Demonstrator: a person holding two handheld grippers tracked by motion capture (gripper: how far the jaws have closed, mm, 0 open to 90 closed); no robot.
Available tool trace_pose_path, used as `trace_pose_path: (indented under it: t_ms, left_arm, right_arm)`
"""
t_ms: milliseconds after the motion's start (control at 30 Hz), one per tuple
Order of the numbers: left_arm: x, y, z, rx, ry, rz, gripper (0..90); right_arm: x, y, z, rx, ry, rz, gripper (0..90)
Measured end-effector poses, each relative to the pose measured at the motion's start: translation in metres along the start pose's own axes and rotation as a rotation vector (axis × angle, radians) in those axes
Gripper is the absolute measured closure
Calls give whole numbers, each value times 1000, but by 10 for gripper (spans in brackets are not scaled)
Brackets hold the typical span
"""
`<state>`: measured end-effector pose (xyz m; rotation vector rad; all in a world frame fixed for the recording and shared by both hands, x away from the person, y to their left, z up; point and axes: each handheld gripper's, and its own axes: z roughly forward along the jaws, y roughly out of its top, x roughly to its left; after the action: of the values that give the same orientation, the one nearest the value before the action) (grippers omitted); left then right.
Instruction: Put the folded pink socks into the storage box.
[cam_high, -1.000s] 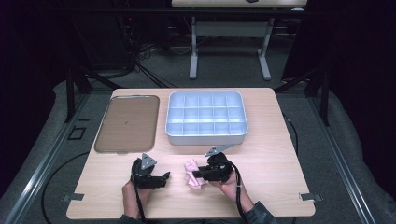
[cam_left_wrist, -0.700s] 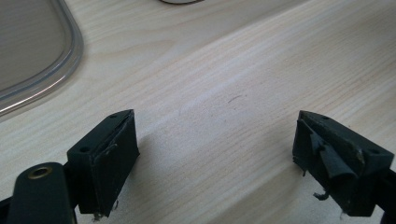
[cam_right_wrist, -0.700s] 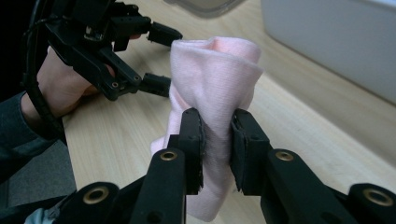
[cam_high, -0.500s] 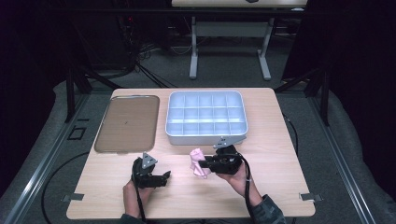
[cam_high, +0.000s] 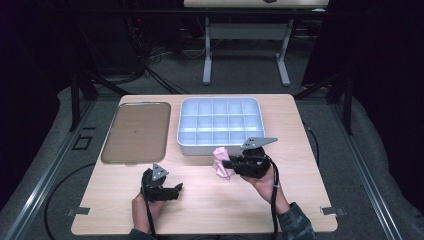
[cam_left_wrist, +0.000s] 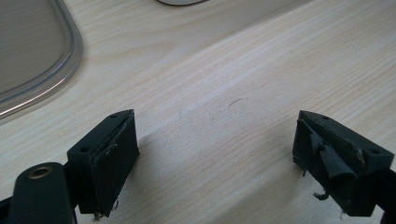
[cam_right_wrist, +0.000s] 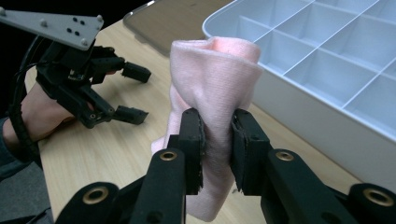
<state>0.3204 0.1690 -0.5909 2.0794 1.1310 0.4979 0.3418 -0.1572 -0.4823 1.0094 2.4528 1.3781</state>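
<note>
Divided white bin (cam_high: 220, 125) — compartments bare; pink cloth (cam_high: 220, 162) outside, in right gripper (cam_high: 228, 163).

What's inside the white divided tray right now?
Nothing visible: the compartments of the white divided tray that show in the high view and the right gripper view are bare. The pink cloth in the right gripper covers a near corner.

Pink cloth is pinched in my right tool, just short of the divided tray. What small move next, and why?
Probably carry the pink cloth forward over the near wall of the white divided tray, staying high. The right tool is shut on it mid-fold, the lower end hangs below the jaws, and the compartments look empty. The left tool rests open, well aside.
</note>
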Motion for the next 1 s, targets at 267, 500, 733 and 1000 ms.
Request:
trace_pose_path:
  t_ms: [267,500,733,1000]
  left_arm:
    - [0,0,1,-1,1,-1,139]
    - [0,1,1,-3,3,-2,140]
    - [0,1,1,-1,1,-1,138]
    - [0,1,1,0,0,2,137]
  right_arm:
    - [-9,12,-15,-45,-30,-2,755]
    - [-22,22,-24,-63,-63,9,754]
    - [-37,31,-28,-62,-103,11,755]
    - [-49,42,-35,-90,-138,14,754]
